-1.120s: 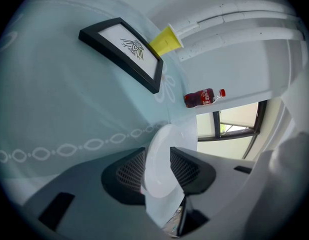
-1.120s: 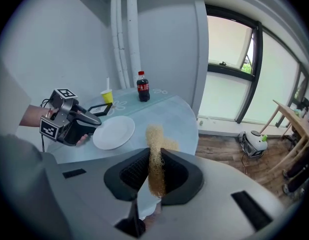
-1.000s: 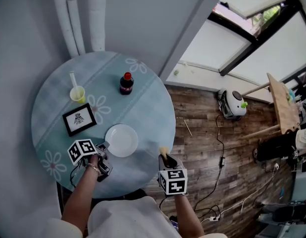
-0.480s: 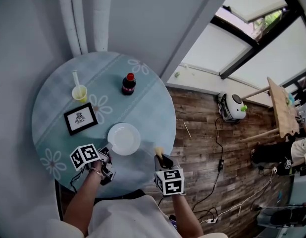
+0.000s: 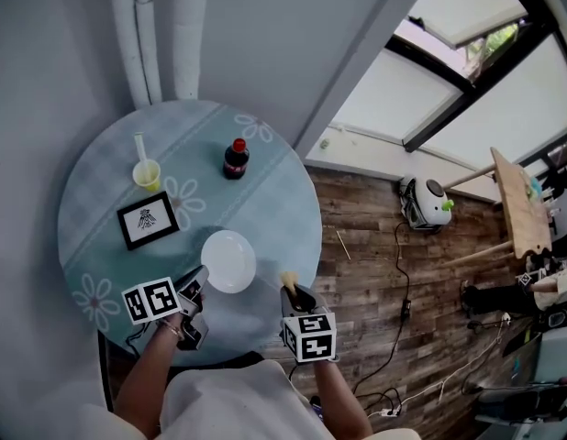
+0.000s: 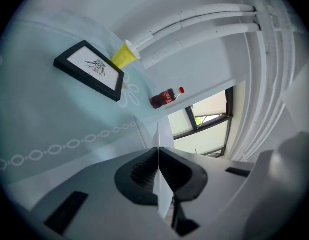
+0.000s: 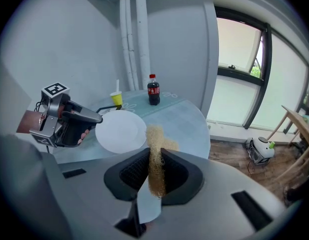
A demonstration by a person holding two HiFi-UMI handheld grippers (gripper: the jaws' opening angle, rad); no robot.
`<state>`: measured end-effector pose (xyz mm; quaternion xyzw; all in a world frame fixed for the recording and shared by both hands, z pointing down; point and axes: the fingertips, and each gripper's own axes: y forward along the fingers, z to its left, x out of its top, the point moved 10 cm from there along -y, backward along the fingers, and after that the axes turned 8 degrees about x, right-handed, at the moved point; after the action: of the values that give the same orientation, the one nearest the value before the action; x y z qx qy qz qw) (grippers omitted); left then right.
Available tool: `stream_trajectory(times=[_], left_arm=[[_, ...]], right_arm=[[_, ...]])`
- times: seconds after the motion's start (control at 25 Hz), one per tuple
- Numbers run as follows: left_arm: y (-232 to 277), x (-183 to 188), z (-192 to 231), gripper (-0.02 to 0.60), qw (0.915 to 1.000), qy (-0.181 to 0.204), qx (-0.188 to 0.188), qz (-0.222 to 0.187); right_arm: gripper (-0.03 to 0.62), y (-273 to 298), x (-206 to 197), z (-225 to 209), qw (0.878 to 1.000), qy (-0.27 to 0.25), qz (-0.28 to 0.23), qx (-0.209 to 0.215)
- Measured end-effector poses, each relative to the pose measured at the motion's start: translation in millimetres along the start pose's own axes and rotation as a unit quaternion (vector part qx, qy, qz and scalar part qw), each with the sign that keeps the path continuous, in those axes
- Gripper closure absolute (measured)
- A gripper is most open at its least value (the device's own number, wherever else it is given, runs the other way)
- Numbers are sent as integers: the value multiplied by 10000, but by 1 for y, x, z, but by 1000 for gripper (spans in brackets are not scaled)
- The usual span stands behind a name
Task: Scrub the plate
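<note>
Head view, looking down on a round pale blue table [image 5: 283, 200]: the white plate [image 5: 228, 260] sits near the table's near edge. The left gripper [image 5: 197, 280] meets the plate's left rim, its 2 jaws closing with the thin rim pinched between them. Just right of the plate, the right gripper [image 5: 293, 291] is clamped on a tan loofah scrubber [image 5: 288, 280], apart from the plate. Beyond the plate stand a framed picture [image 5: 148, 220], a yellow cup [image 5: 146, 172] and a cola bottle [image 5: 234, 159].

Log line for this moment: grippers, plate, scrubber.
left gripper: jaws closing on round white plate rim | right gripper: shut on tan fibrous scrub pad, clear of plate | scrubbing: not begun
</note>
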<state>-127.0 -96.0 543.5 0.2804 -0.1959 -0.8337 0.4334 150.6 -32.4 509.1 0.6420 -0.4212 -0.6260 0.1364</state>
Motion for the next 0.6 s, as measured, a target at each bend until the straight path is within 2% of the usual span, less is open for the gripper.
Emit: stream_trajectory(times=[0.24, 0.36, 0.48, 0.6], left_arm=[[-26, 2, -14, 566, 9947, -64, -996, -253], [-43, 9, -19, 566, 9926, 204, -1132, -391], [-54, 10, -27, 566, 9905, 202, -1278, -475], [-60, 10, -37, 566, 9878, 150, -1458, -525]], right_arm=[[533, -12, 18, 7, 9987, -80, -494, -50], [533, -28, 35, 11, 9950, -214, -961, -192], [533, -44, 56, 16, 9893, -447, -1377, -181], [533, -52, 72, 23, 9842, -768, -1575, -235]])
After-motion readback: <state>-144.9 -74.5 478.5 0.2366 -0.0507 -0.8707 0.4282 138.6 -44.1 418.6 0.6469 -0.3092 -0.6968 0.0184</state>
